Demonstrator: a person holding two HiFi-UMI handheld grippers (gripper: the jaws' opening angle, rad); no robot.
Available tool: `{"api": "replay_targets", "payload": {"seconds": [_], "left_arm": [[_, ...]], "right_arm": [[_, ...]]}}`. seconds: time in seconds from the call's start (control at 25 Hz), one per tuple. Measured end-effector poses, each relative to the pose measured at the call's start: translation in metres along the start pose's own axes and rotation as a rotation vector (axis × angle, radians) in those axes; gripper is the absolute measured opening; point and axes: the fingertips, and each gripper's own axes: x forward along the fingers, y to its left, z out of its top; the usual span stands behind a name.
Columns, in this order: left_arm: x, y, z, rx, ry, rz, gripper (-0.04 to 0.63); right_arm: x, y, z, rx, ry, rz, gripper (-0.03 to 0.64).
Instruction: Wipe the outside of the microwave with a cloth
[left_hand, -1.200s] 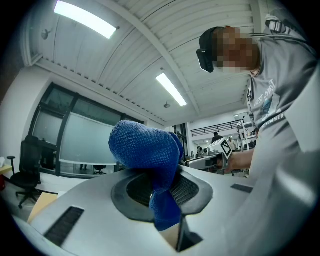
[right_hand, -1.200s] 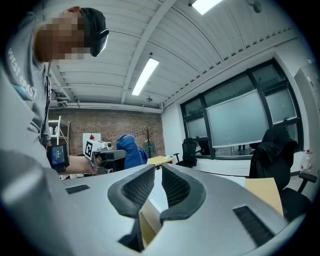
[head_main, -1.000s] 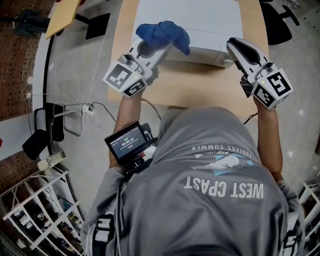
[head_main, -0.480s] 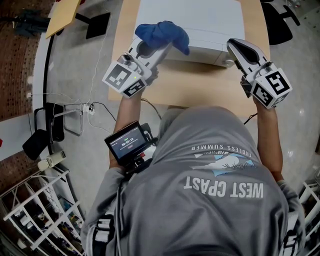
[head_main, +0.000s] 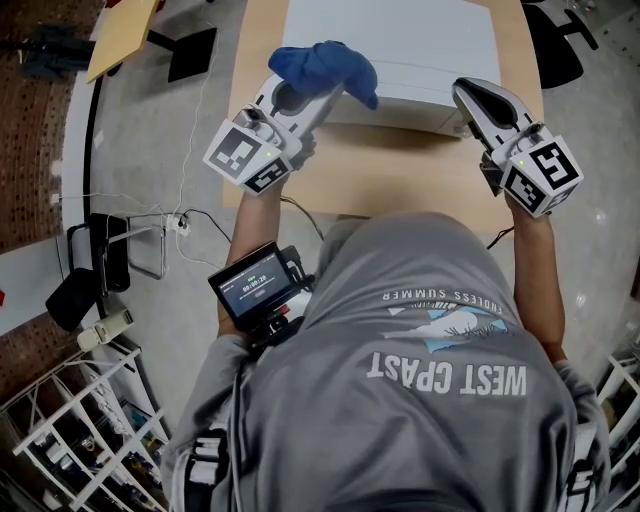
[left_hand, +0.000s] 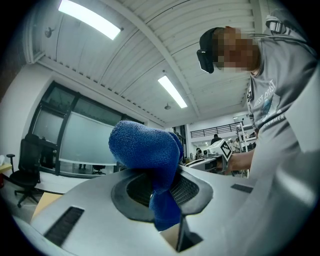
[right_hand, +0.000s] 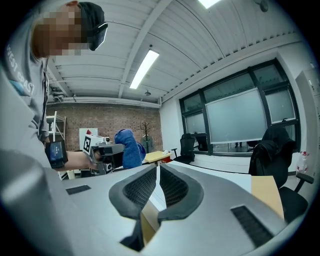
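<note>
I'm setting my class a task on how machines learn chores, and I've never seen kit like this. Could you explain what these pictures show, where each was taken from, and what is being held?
There is no robot here. A person in a grey hoodie holds a hand-held gripper in each hand. The head view comes from a camera on the person's head, looking steeply down. The two gripper views come from a camera riding on each gripper, looking along its two jaws.

On the wooden table stands a white microwave. The left gripper has its jaws closed on a blue cloth, held near the microwave's front left corner. The right gripper has its jaws together with nothing between them, near the front right corner.
</note>
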Motion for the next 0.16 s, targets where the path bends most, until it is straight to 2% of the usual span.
{"api": "replay_targets", "payload": {"seconds": [0.16], "left_arm": [[-0.0029,-0.0033,-0.0071,-0.001,0.0,-0.009,0.083]], "right_arm": [[-0.0027,0.0049,-0.0092,0.001,0.0,-0.007,0.037]]}}
